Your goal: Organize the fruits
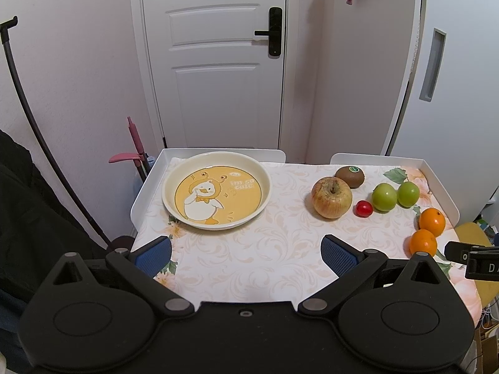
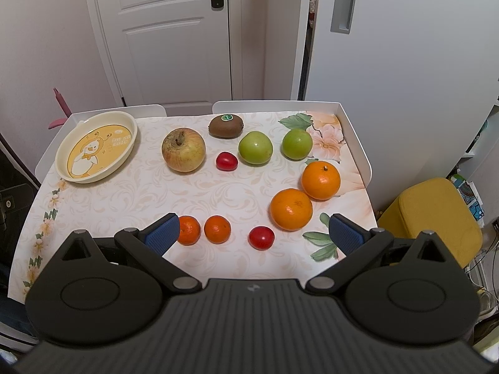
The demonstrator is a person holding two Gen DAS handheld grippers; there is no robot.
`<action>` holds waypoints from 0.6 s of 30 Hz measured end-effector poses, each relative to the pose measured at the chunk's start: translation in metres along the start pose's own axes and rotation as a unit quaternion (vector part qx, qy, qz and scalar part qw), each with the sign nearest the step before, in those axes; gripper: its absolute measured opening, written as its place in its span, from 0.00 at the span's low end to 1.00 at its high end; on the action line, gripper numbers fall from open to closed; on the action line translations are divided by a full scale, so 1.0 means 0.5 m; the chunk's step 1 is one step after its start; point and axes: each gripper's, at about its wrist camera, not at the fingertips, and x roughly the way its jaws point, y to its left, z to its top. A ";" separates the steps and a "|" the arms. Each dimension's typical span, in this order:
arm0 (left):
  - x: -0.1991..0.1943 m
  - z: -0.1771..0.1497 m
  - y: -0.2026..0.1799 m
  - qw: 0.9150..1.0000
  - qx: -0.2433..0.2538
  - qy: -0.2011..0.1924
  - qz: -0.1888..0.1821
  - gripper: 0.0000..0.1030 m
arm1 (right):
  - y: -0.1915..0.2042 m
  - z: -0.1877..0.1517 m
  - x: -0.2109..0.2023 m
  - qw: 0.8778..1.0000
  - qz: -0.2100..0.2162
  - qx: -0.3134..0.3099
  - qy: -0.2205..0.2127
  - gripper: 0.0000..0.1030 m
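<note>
A cream plate with a yellow duck picture [image 1: 216, 190] [image 2: 96, 146] lies empty at the table's far left. To its right lie an apple [image 1: 331, 197] [image 2: 183, 149], a kiwi [image 1: 349, 176] [image 2: 225, 126], two green fruits [image 2: 255, 147] [image 2: 297, 144], two big oranges [image 2: 320, 180] [image 2: 291, 209], two small mandarins [image 2: 188, 229] [image 2: 217, 229] and two red cherry tomatoes [image 2: 226, 161] [image 2: 261, 237]. My left gripper [image 1: 246, 254] is open and empty over the near table, in front of the plate. My right gripper [image 2: 254, 233] is open and empty above the near mandarins and tomato.
The table is a white tray top with raised edges [image 2: 355, 143] under a floral cloth. A white door [image 1: 215, 62] and a cabinet [image 2: 405, 46] stand behind. A yellow stool [image 2: 433, 215] is at the right. A pink-handled tool [image 1: 134, 152] leans at the left.
</note>
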 end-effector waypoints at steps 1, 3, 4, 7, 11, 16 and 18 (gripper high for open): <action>0.000 -0.001 -0.001 1.000 0.000 0.000 0.000 1.00 | 0.000 0.000 0.000 1.000 0.000 0.000 0.000 1.00; 0.000 0.000 0.000 1.000 0.000 0.000 0.000 1.00 | -0.001 0.001 -0.001 1.000 0.000 0.000 0.000 1.00; 0.000 -0.002 -0.001 1.000 0.000 0.000 0.000 1.00 | 0.000 0.000 0.000 1.000 0.000 0.000 0.000 1.00; 0.000 0.000 0.001 1.000 0.000 0.000 0.000 1.00 | 0.000 0.000 0.000 1.000 0.000 0.000 0.000 1.00; 0.000 0.003 0.002 1.000 -0.001 -0.001 0.000 1.00 | 0.001 0.000 -0.001 1.000 0.000 0.000 0.000 1.00; 0.003 0.010 0.003 1.000 -0.001 -0.002 -0.001 1.00 | 0.000 0.000 -0.005 1.000 0.000 0.000 0.000 1.00; 0.001 0.008 0.000 1.000 0.000 -0.002 -0.001 1.00 | 0.000 0.001 -0.007 1.000 -0.002 0.000 0.001 1.00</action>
